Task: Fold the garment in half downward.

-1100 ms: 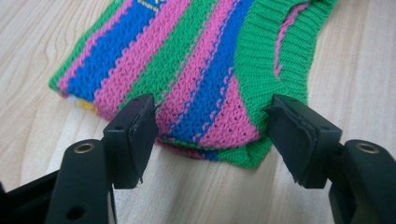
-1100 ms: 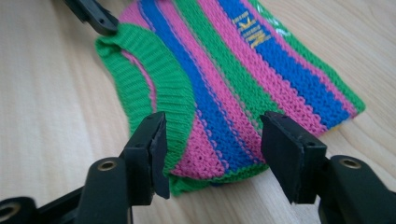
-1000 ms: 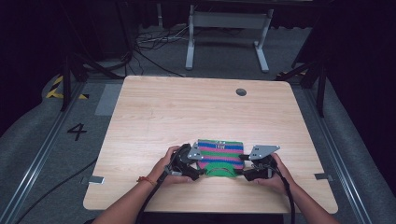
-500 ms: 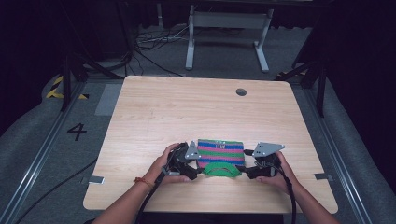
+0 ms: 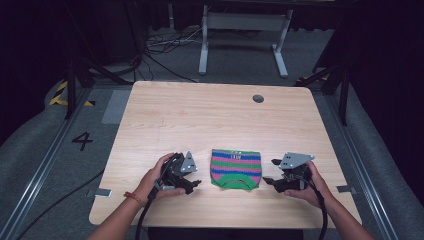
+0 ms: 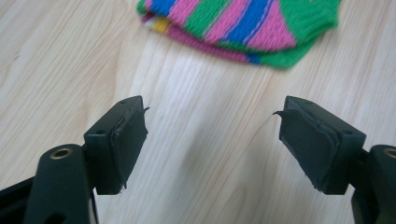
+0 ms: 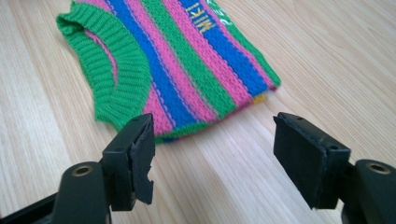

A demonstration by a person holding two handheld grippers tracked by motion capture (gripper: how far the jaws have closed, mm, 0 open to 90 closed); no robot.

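Both hands have drawn back from the folded striped knit sweater (image 5: pixel 236 169); left gripper (image 5: pixel 194 183) and right gripper (image 5: pixel 269 172) jaws just spread, empty.

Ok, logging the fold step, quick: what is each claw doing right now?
Left claw: open, empty, jaws just been opening, beside the sweater.
Right claw: open, empty, jaws just been opening, off the sweater.

Each black two-jaw gripper, left (image 5: pixel 196 183) and right (image 5: pixel 268 180), has a grey three-cornered plate on top, a trailing black cable and brass-coloured screw holes. An orange-red wristband (image 5: pixel 134 198) is on the left wrist.
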